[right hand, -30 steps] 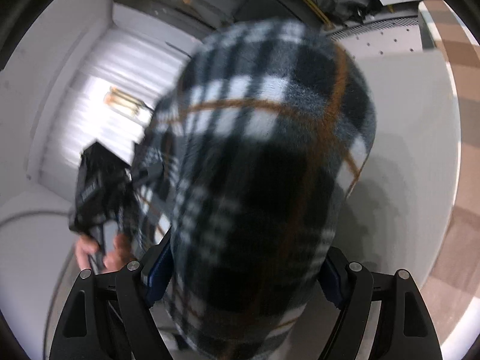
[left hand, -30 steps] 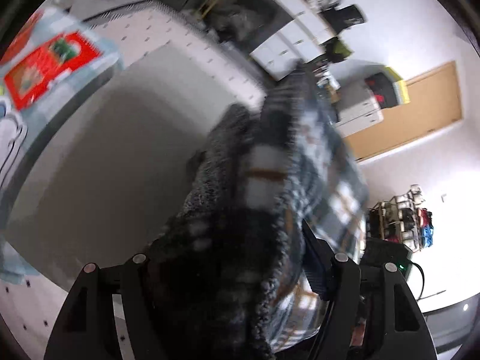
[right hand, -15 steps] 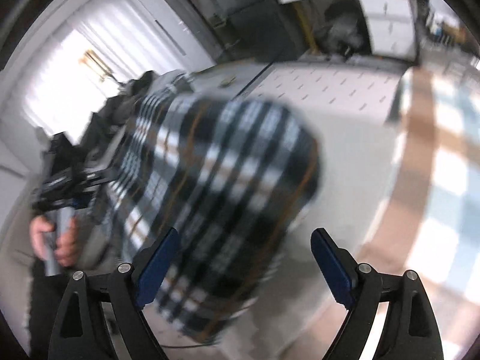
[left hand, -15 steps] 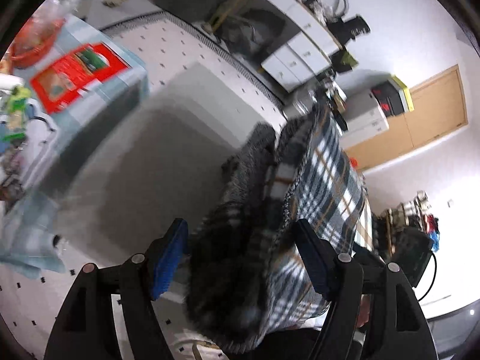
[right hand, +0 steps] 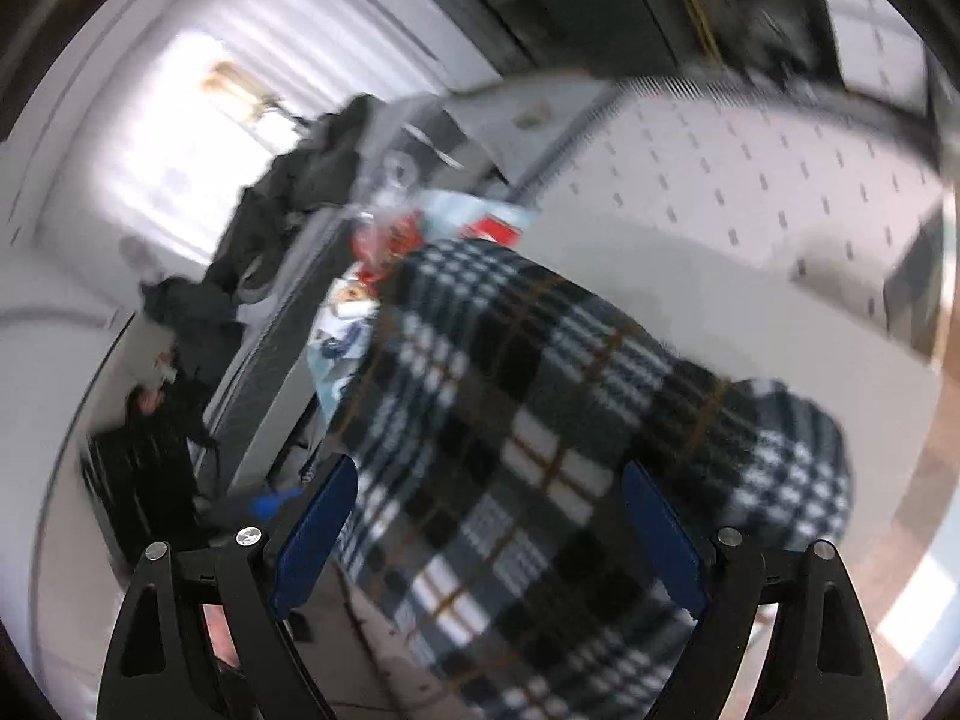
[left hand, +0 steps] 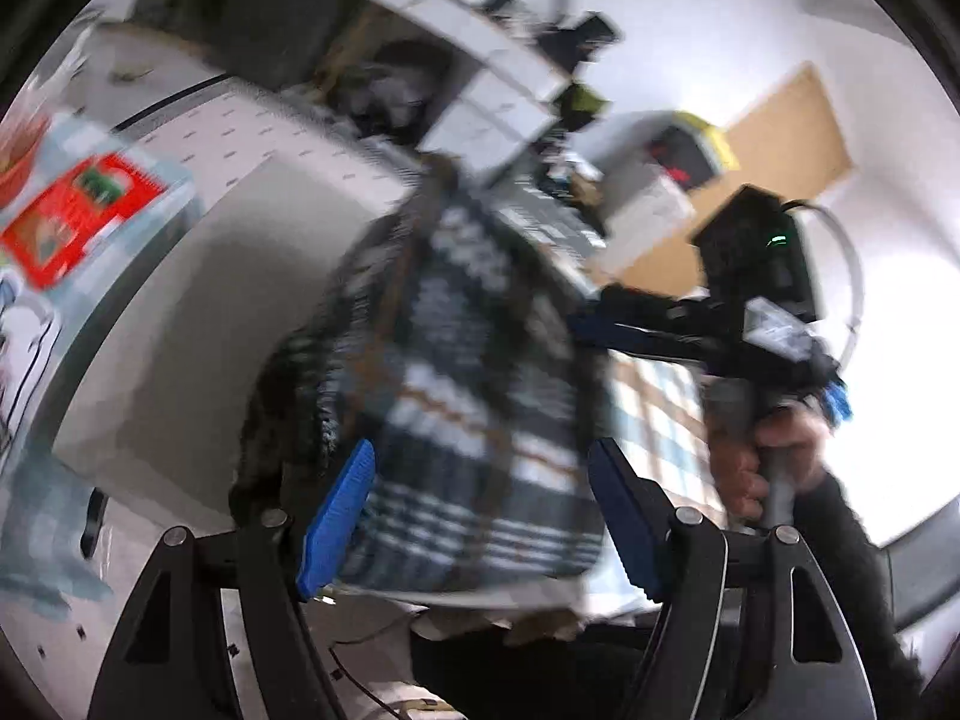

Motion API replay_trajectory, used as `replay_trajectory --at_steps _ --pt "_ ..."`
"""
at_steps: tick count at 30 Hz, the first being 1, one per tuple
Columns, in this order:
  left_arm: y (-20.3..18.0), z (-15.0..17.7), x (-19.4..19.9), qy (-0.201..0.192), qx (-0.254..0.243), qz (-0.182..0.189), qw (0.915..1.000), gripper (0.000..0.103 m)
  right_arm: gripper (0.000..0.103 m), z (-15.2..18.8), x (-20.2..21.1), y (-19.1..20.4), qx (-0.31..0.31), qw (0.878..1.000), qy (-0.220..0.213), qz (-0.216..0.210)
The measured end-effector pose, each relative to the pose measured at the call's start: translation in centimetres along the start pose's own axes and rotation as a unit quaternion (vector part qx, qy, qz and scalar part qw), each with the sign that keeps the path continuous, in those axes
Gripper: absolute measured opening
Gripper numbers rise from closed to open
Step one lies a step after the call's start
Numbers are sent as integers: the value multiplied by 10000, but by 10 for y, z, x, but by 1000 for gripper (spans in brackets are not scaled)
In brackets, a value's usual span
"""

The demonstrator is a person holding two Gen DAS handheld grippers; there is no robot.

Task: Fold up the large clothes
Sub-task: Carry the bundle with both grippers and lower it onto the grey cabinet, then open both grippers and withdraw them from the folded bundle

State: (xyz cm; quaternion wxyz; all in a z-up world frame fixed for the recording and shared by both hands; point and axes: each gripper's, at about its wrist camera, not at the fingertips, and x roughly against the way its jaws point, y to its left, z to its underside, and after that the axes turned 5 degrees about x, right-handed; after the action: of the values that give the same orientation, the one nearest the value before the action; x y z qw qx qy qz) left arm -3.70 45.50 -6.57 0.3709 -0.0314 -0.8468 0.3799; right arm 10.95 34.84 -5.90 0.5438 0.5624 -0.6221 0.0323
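Observation:
A black, white and brown plaid fleece garment [left hand: 468, 396] lies bunched over the near edge of a grey table [left hand: 198, 324]. My left gripper [left hand: 480, 516] is open, its blue pads either side of the cloth without pinching it. My right gripper [right hand: 498, 534] is open too, with the same plaid garment [right hand: 540, 420] lying between and beyond its pads. In the left wrist view the right gripper [left hand: 606, 330] reaches toward the garment's far side, with the person's hand on its handle. Both views are motion-blurred.
A red packet [left hand: 72, 216] lies on a light blue cloth at the table's left. White perforated panels [right hand: 750, 156] stand behind the table. Shelves and drawers [left hand: 480, 60] and a wooden door [left hand: 774, 144] are farther back. Clutter [right hand: 372, 252] sits at the table's left end.
Both grippers have opened and let go of the plaid garment, which has dropped from hanging in front of the cameras onto the table edge. Both cameras have swung.

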Motion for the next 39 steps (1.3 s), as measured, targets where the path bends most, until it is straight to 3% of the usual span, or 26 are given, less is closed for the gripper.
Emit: replay_trajectory --at_steps 3,7,10,13,16,20,23,27,31,34,36,39 --pt "45 -5 -21 17 551 248 9982 69 91 -3 -20 -12 -361 9988 332 14" --pt "71 -8 -28 -89 873 691 9937 69 90 -15 -30 -7 -2 9976 562 408" --pt "68 -3 -30 -87 665 539 9963 69 92 -16 -45 2 364 9936 614 872" --pt "43 2 -26 -129 434 153 9989 69 101 -12 -54 16 688 9896 544 1138" --pt "25 9 -12 -257 324 -183 9990 69 103 -1 -43 34 1084 9863 266 1214" --pt "-6 19 11 -610 0 -373 9974 70 103 26 16 37 981 9932 -525 340" --pt "-29 30 29 -942 -202 -710 9928 70 103 54 65 32 1002 9878 -1159 291" --pt "-64 58 48 -1521 -425 -1152 9807 70 103 108 123 29 1340 9681 -2008 665" --pt "-93 83 35 -1851 -743 -1485 9686 70 103 157 146 38 1605 9472 -2579 1030" --pt "-108 110 25 -2168 -951 -1823 9543 70 103 204 161 43 1904 9206 -3167 1262" --pt "-119 137 20 -2476 -1099 -2053 9405 70 103 238 168 51 2160 8924 -3610 1630" --pt "-126 159 18 -2694 -1104 -2228 9304 75 103 270 174 62 2320 8736 -3768 2027"
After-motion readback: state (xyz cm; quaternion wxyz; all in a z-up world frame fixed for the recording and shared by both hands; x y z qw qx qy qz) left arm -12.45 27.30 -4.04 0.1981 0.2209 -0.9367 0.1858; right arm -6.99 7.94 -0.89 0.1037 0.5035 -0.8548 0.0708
